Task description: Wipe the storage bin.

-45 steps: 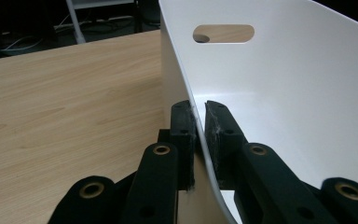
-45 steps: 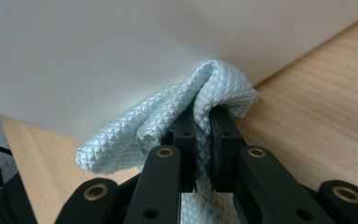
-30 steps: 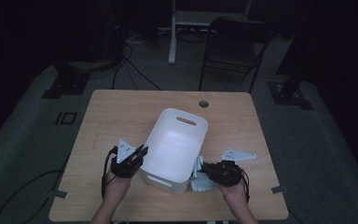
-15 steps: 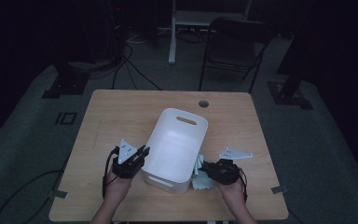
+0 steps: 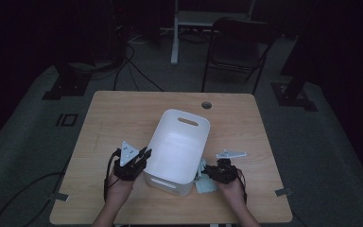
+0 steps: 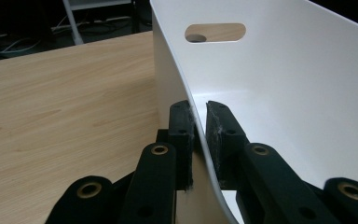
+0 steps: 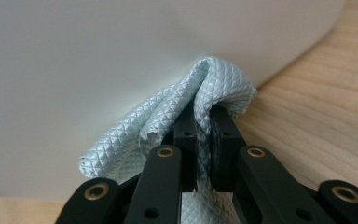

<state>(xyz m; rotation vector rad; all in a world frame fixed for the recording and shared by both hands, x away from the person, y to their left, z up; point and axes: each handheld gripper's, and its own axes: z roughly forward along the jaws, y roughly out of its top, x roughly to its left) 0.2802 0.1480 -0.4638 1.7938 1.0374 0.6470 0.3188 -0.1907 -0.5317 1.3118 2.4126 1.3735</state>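
A white plastic bin [image 5: 179, 142] with a handle slot stands in the middle of the wooden table [image 5: 123, 113]. My left gripper [image 5: 144, 153] is shut on the bin's left wall [image 6: 284, 93], one pad outside and one inside the rim [image 6: 199, 109]. At the bin's right side, my right gripper [image 5: 209, 171] is shut on a pale blue quilted cloth [image 5: 204, 183]. The cloth [image 7: 168, 116] bunches over the closed jaws [image 7: 204, 112] and presses against the bin's outer wall [image 7: 121, 46], low over the table [image 7: 317, 93].
A round cable hole [image 5: 206, 104] sits near the table's far edge. Behind the table stand a dark folding chair [image 5: 238, 42] and a white frame [image 5: 175, 33], with cables on the floor. Open tabletop [image 6: 65, 93] lies left of the bin.
My right gripper has sunk lower with the cloth and edged toward the bin's side. The left gripper and the bin have stayed put.
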